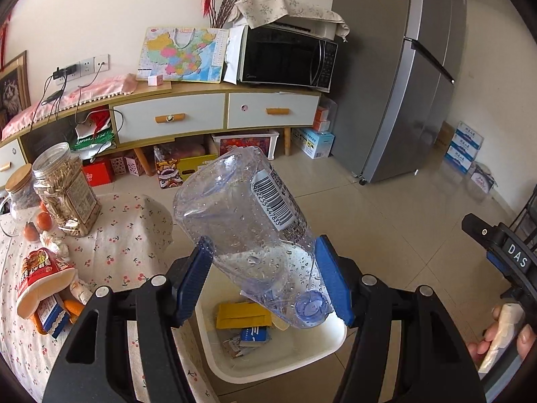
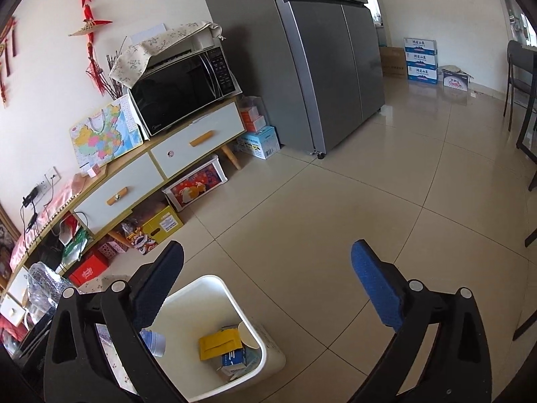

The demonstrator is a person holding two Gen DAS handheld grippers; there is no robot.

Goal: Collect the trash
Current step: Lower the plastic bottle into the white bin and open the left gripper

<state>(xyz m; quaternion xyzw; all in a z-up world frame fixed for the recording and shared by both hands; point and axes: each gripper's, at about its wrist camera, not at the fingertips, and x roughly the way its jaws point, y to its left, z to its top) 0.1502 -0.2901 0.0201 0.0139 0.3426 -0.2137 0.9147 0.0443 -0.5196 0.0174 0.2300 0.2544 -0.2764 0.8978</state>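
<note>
I hold the crushed plastic water bottle (image 1: 255, 235) cap-down in my left gripper (image 1: 268, 282), directly over the white trash bin (image 1: 322, 349). My right gripper (image 2: 268, 288) hangs wide, empty. Next: spread the left pads and drop it.

Your clear plastic bottle (image 1: 248, 231) is wet inside with droplets, dented near its base, and carries a barcode label; it tilts cap-down, its blue cap (image 1: 312, 305) at five o'clock over the white trash bin (image 1: 322, 346). The bin stands open on the floor, holding a yellow packet (image 1: 243, 315) at its centre and a blue-and-white wrapper (image 1: 253, 334) just beside it at six o'clock.
</note>
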